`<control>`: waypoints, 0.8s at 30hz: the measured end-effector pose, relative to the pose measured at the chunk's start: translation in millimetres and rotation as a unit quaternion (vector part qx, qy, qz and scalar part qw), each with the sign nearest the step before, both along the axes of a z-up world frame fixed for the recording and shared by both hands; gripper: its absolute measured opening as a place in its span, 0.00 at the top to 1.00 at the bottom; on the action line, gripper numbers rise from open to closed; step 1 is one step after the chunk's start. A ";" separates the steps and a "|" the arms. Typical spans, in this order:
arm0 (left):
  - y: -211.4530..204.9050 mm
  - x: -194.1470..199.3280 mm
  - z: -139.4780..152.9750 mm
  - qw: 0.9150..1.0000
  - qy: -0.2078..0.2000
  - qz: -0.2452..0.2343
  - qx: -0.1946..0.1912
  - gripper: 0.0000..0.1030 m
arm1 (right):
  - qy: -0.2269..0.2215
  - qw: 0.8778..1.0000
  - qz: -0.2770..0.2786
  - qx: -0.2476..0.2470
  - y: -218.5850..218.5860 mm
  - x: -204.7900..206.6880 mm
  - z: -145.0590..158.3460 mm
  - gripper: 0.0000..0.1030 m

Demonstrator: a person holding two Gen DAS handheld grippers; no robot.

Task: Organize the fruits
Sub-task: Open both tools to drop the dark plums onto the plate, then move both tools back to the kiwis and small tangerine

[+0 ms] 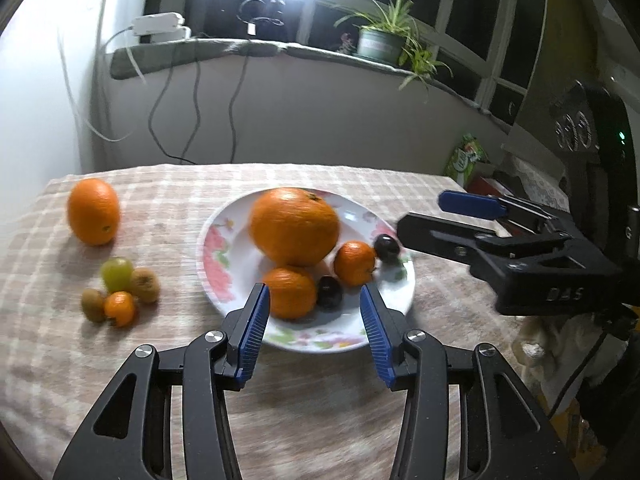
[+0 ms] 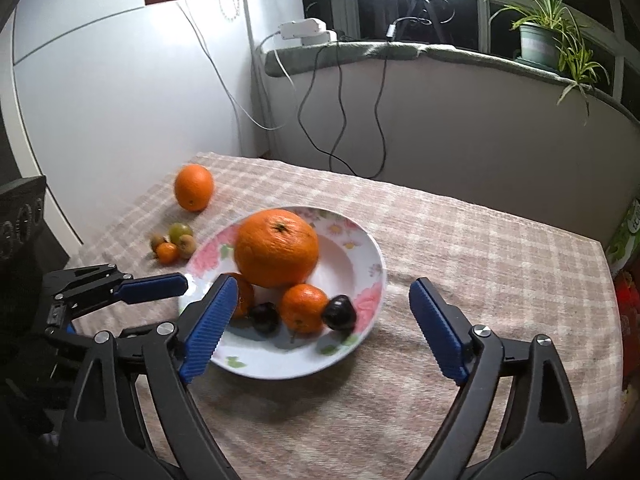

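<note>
Both claws hang released over the plate (image 2: 372, 256), right gripper (image 2: 320, 320) wide, left gripper (image 1: 314, 320) narrower, and the dark plum (image 2: 339, 312) at the near right rim could roll off if nudged.

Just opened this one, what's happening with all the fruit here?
A person with a gripper in each hand is gathering fruit onto a flowered plate on a checked tablecloth. The plate holds a big orange, two small oranges and two dark plums. Both the left gripper and right gripper hover over the plate with open, empty jaws. An orange and a cluster of small fruits remain on the cloth.
</note>
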State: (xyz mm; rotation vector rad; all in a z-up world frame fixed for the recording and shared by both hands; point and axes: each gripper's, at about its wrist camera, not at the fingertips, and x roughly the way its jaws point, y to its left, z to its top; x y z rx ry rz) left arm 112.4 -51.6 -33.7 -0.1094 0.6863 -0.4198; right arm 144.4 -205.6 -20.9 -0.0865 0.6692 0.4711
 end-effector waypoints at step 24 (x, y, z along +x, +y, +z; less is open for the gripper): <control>122.4 5.2 -18.5 0.995 0.016 0.092 -0.025 0.56 | -0.008 0.991 0.132 -0.007 114.2 -34.3 3.2 0.12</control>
